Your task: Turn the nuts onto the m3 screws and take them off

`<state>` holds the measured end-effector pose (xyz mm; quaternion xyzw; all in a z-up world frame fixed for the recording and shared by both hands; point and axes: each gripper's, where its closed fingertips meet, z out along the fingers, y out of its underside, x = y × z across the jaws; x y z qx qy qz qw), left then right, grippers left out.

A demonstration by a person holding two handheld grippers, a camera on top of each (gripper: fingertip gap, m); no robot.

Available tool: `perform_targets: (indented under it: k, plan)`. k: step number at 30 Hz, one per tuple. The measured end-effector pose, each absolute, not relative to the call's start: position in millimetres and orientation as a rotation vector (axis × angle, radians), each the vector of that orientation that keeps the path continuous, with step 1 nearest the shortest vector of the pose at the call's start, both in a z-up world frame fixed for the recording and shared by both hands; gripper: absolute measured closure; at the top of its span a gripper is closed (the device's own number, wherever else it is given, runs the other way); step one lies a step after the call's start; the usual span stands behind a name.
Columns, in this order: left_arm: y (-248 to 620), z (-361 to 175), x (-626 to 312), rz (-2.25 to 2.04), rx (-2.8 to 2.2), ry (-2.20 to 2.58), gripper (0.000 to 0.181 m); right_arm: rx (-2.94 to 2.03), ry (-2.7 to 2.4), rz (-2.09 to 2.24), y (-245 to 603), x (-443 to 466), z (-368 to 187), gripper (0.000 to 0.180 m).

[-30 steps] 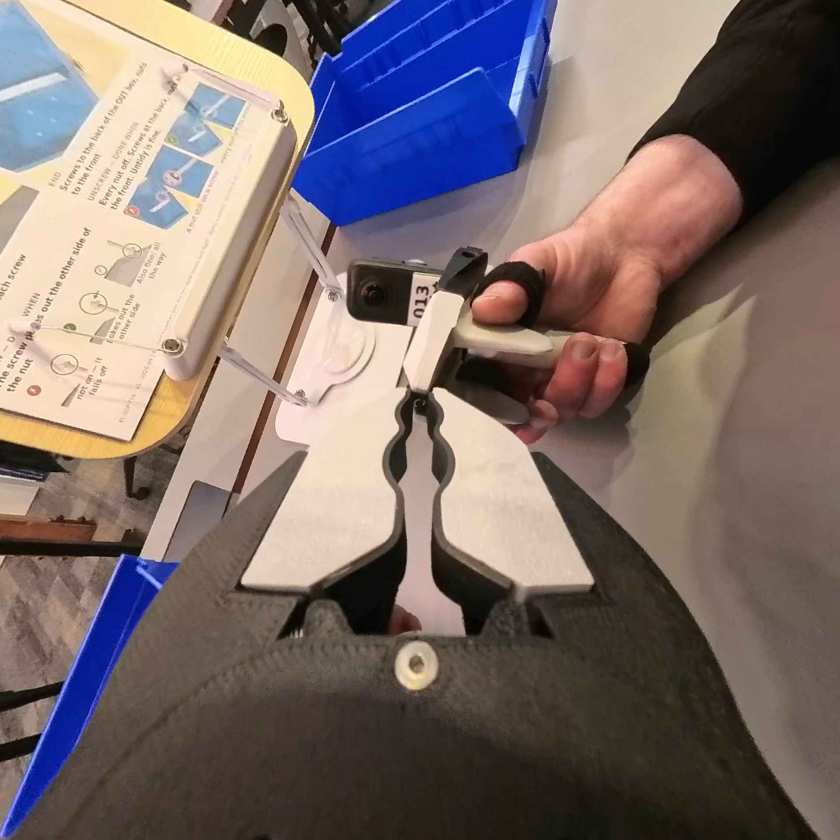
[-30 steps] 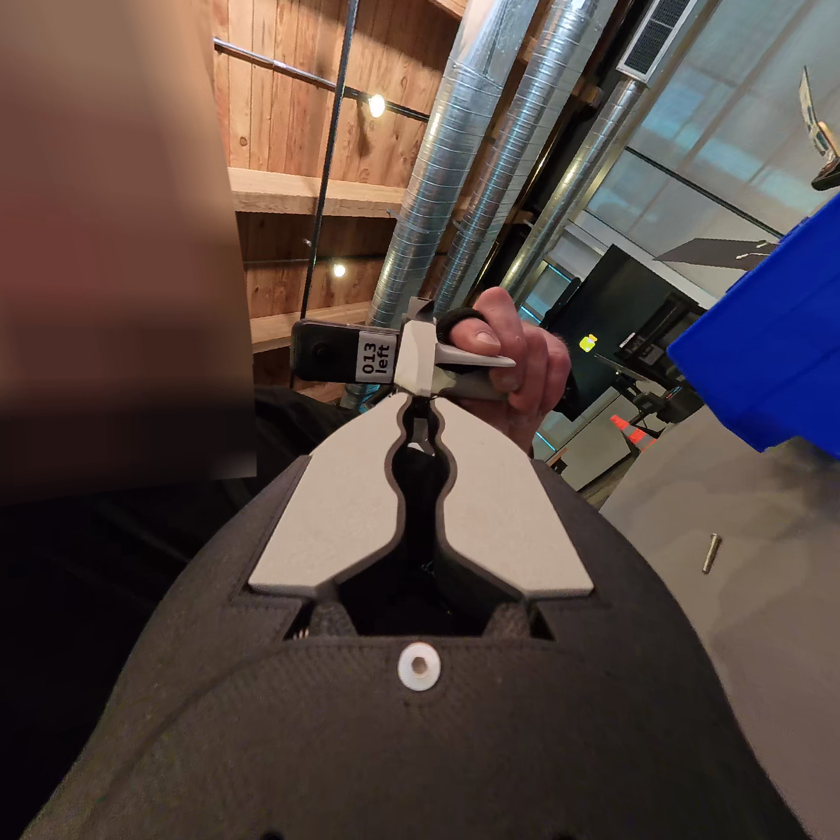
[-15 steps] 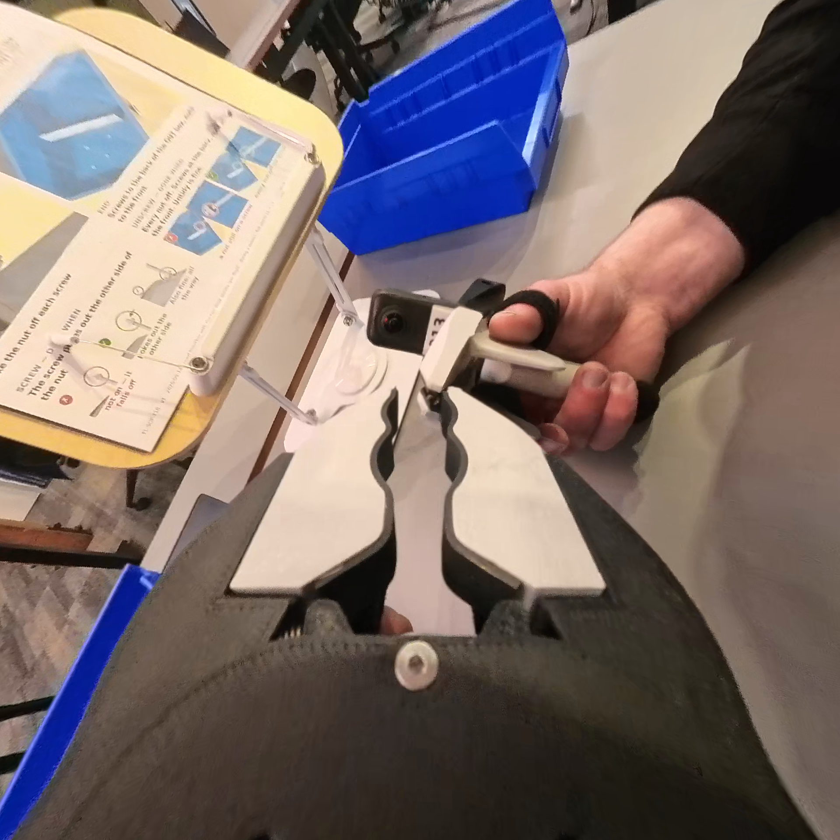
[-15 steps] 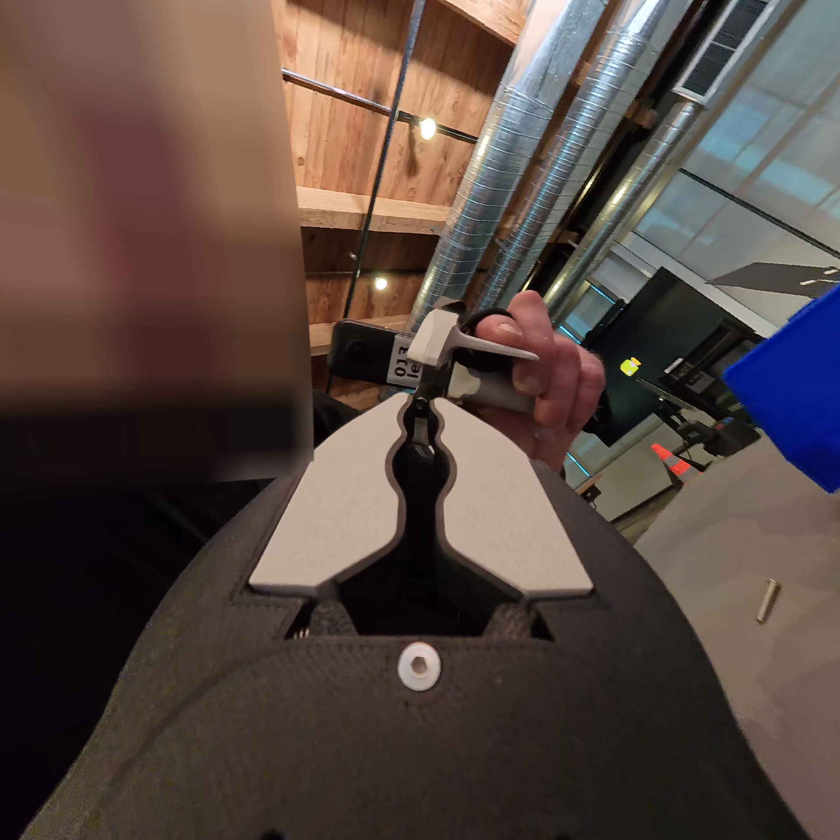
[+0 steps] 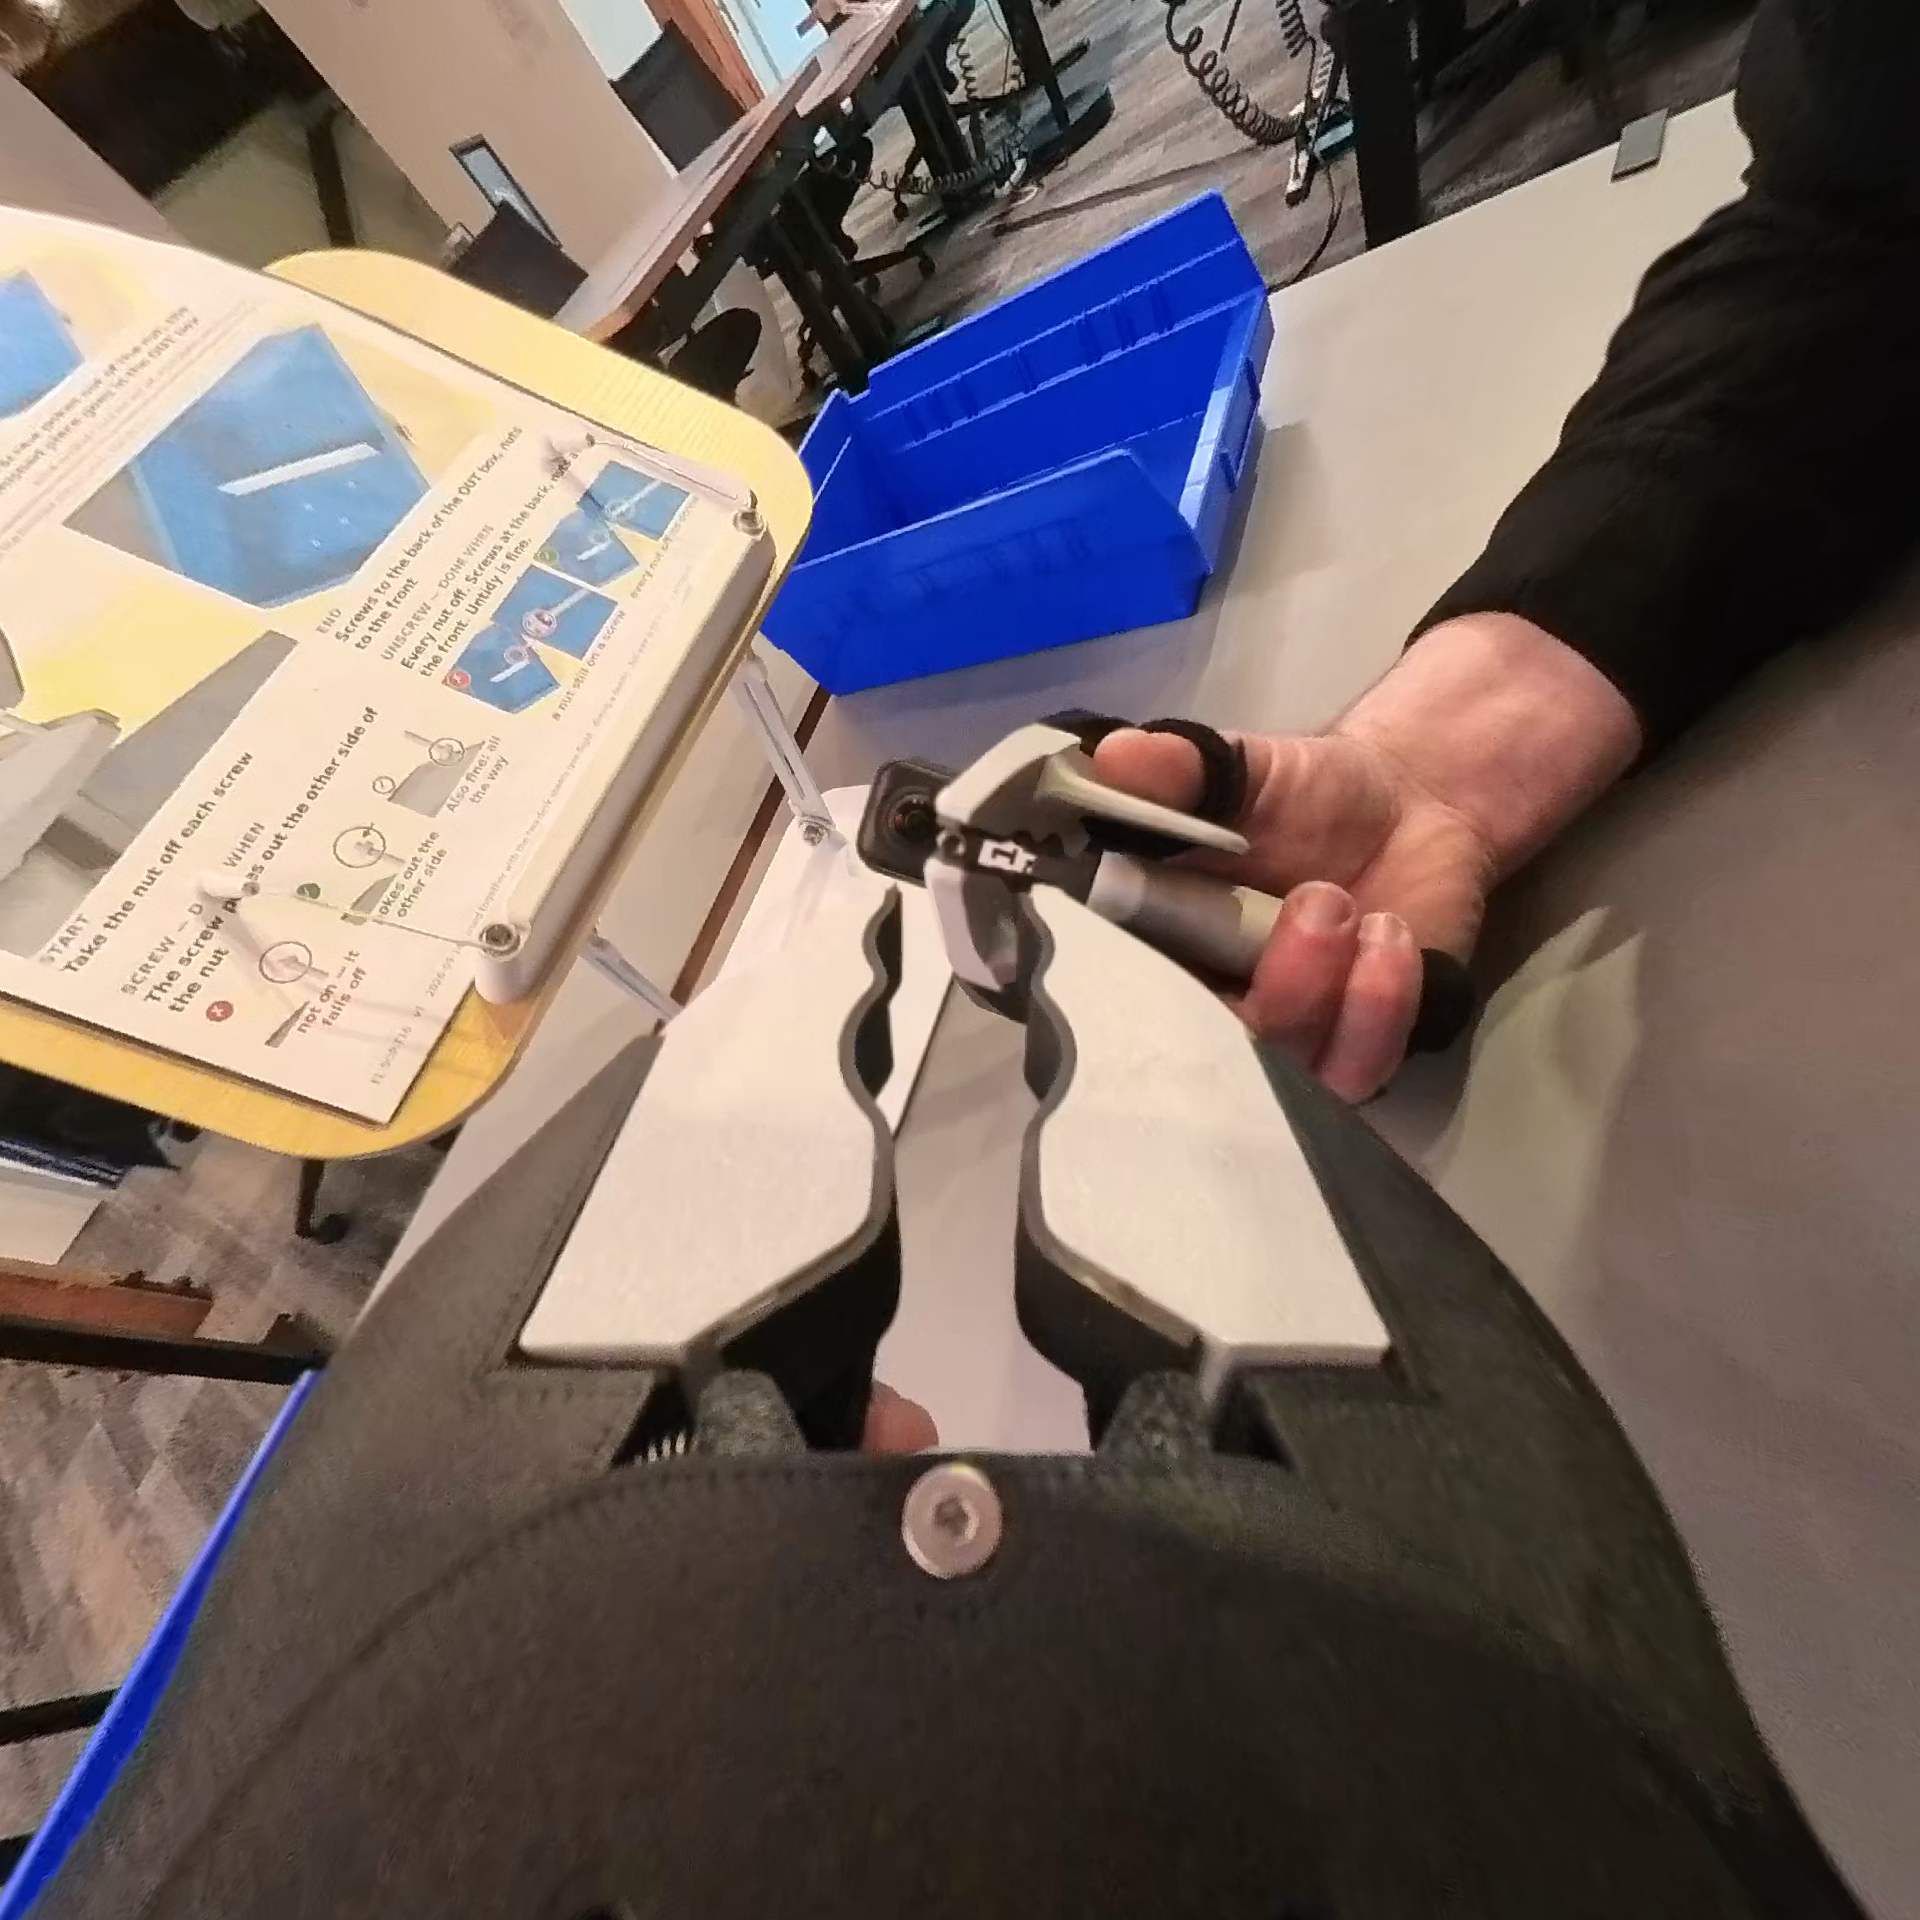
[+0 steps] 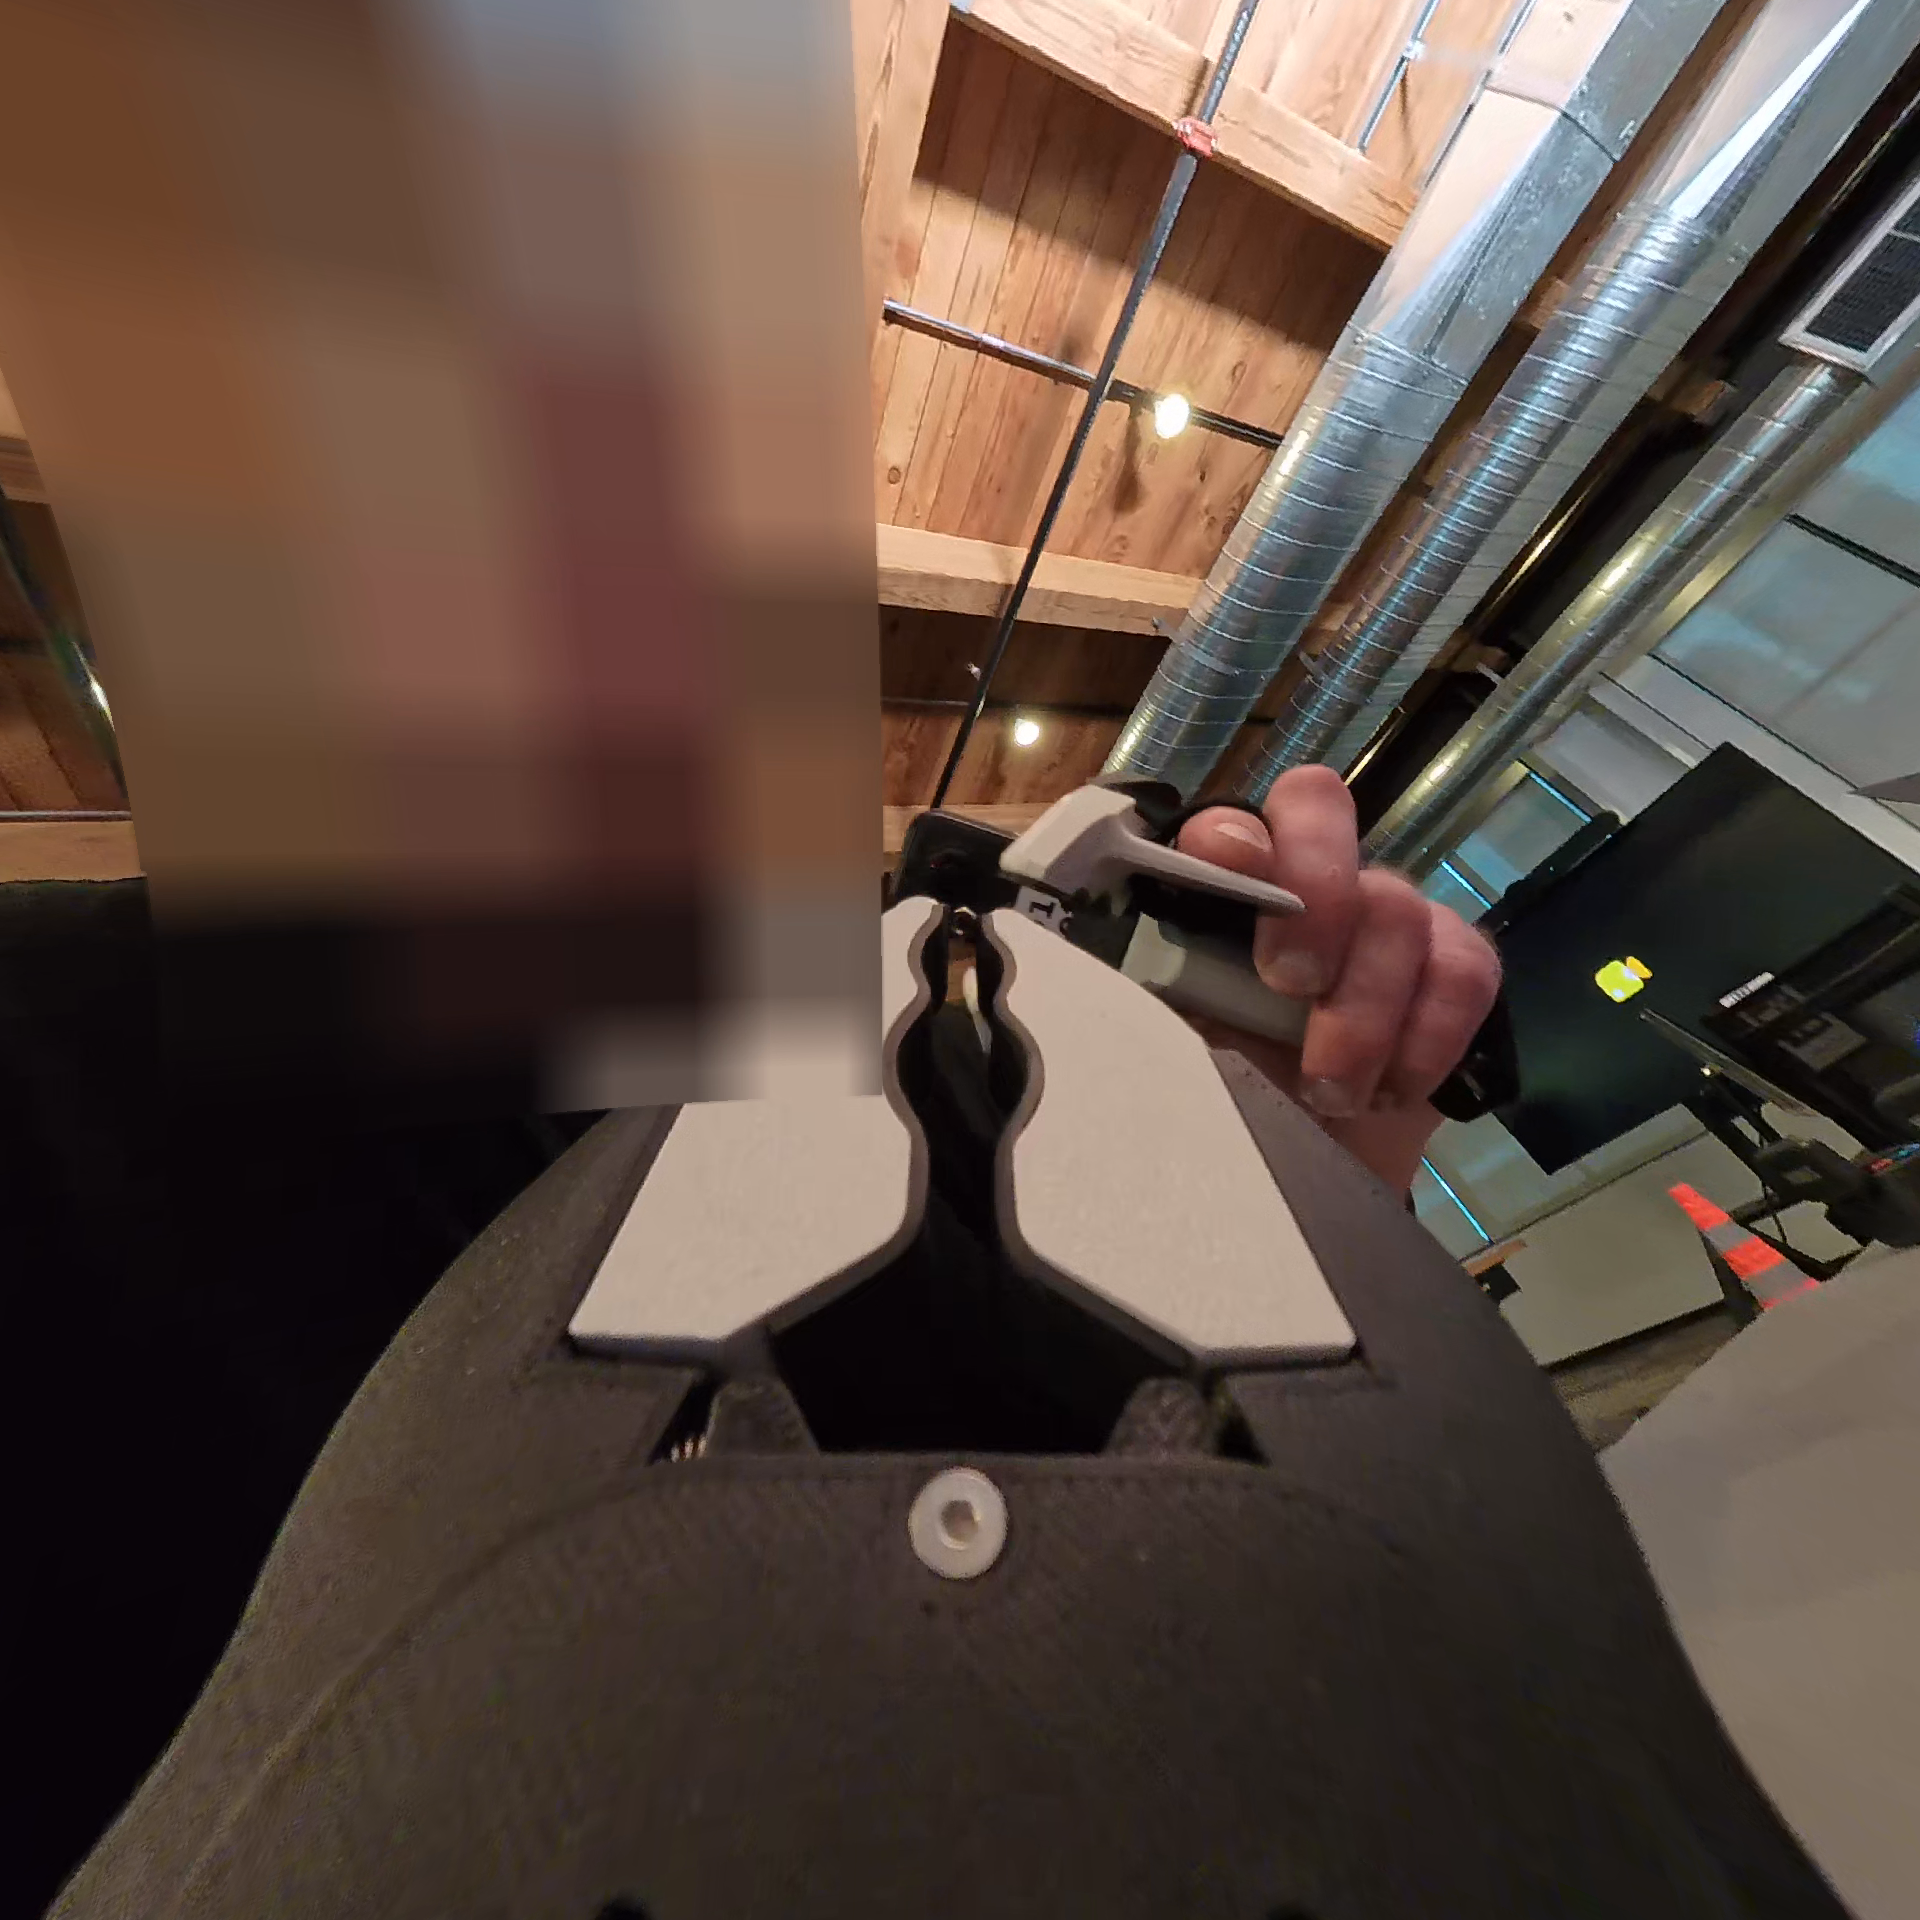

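Observation:
In the left wrist view my left gripper is open, its grey fingers spread apart. The nose of the right gripper, held in a hand, sits between its tips. In the right wrist view my right gripper is nearly shut, with a small metal part pinched at the tips; it looks like a screw, and I cannot tell whether a nut is on it. The left gripper, held in a hand, is just beyond those tips.
A blue bin stands on the grey table beyond the hand. An instruction card on a stand rises at the left over a yellow side table. Another blue bin edge is at the lower left.
My left gripper has opened from shut. The right gripper stays closed on the small part. Both grippers have tilted, and a loose screw on the table has left the right wrist view.

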<state>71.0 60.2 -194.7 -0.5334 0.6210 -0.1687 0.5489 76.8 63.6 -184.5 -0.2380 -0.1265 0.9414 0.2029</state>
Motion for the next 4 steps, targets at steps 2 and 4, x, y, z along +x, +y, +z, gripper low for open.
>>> perform_targets:
  k: [2, 4]
  plan:
    - [61.4, -195.4, 74.7, -0.377, -1.254, 1.483, 0.161, -0.666, -0.349, 2.637, 63.3, 76.2, -184.8, 0.176]
    - [62.2, -195.4, 78.5, -0.372, -1.244, 1.487, 0.163, -0.685, -0.369, 2.64, 61.2, 73.5, -186.0, 0.176]
